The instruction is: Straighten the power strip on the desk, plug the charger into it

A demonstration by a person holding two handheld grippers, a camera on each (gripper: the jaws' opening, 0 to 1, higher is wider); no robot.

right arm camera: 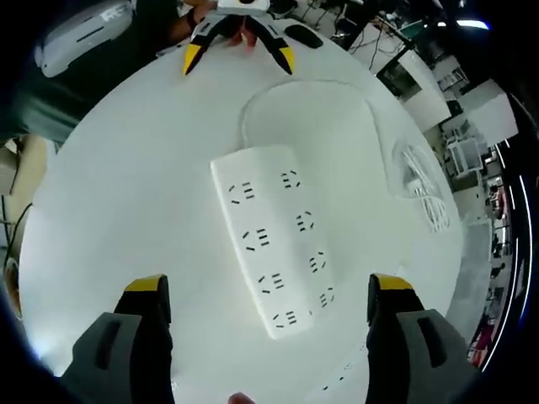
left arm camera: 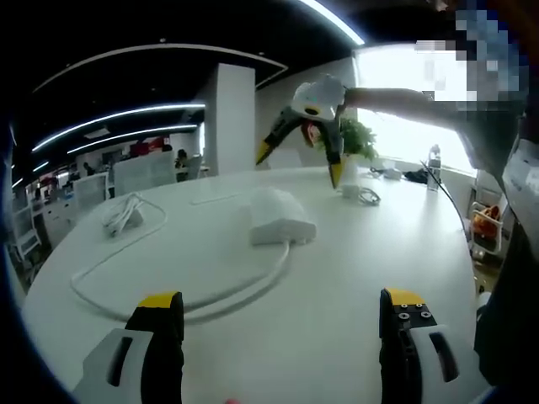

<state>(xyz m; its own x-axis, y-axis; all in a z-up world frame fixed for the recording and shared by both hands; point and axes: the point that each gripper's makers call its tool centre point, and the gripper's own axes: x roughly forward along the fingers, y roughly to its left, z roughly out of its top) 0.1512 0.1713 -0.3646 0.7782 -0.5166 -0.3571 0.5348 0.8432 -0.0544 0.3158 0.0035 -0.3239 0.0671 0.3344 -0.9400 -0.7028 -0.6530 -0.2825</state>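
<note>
Right gripper view: the right tongs [right arm camera: 265, 290] stand wide apart and empty just above the white power strip [right arm camera: 274, 244], which lies flat on the white bench [right arm camera: 126, 194] with its sockets up and nothing plugged in. Left gripper view: the left tongs [left arm camera: 282, 311] are likewise wide and empty, low over the bench, with the strip's cable [left arm camera: 168, 290] looping ahead. A white bundle [left arm camera: 124, 215] far left may be the charger; judging from this, neither straightening nor plugging is finished.

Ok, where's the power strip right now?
In the right gripper view, the power strip lies on the white desk, centred ahead of the open right gripper.
</note>
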